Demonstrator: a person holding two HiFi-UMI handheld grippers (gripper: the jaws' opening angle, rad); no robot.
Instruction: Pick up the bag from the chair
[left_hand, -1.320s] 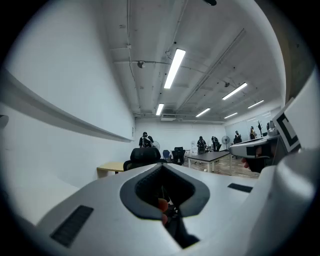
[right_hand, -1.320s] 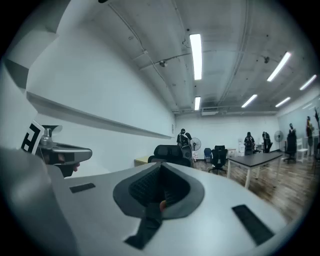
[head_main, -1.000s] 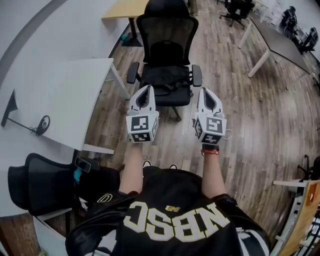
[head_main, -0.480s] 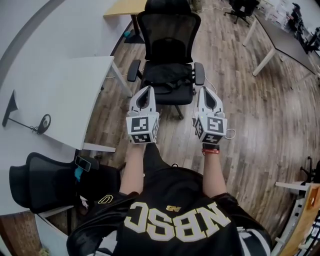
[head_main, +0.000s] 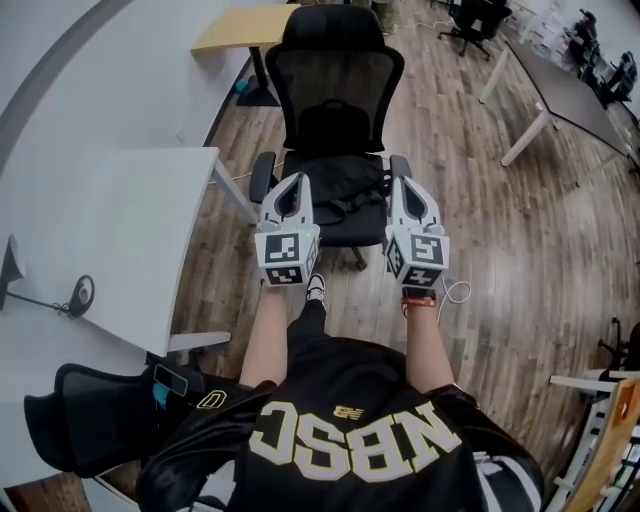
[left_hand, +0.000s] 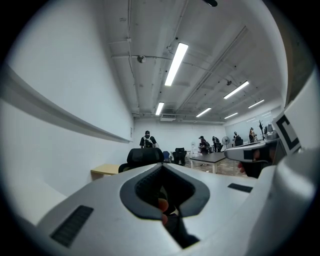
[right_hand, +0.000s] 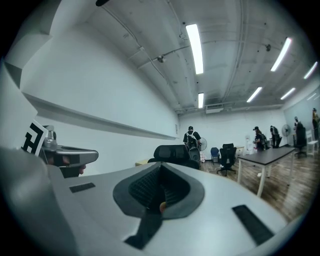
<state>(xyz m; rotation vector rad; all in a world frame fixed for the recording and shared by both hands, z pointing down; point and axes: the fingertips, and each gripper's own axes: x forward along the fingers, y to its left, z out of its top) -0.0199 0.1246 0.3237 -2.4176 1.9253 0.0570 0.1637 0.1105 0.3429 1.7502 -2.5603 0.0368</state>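
Holding the left gripper (head_main: 293, 182) and right gripper (head_main: 402, 186) closed and empty, near the black bag (head_main: 345, 192) lying on the chair (head_main: 340, 85) seat. Risking shoving the bag by arriving shut, rolling the chair away, or snagging the bag on an armrest (head_main: 262, 176).

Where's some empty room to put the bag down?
The white desk left of the office chair is mostly bare. The wood floor between it and the dark table is open. Crowded: the seat, filled by the black bag.

Open-plan office, black mesh swivel chair (head_main: 340, 90), white desk (head_main: 110, 230), wood-plank floor (head_main: 500, 250), ceiling strip lights (left_hand: 176, 62)
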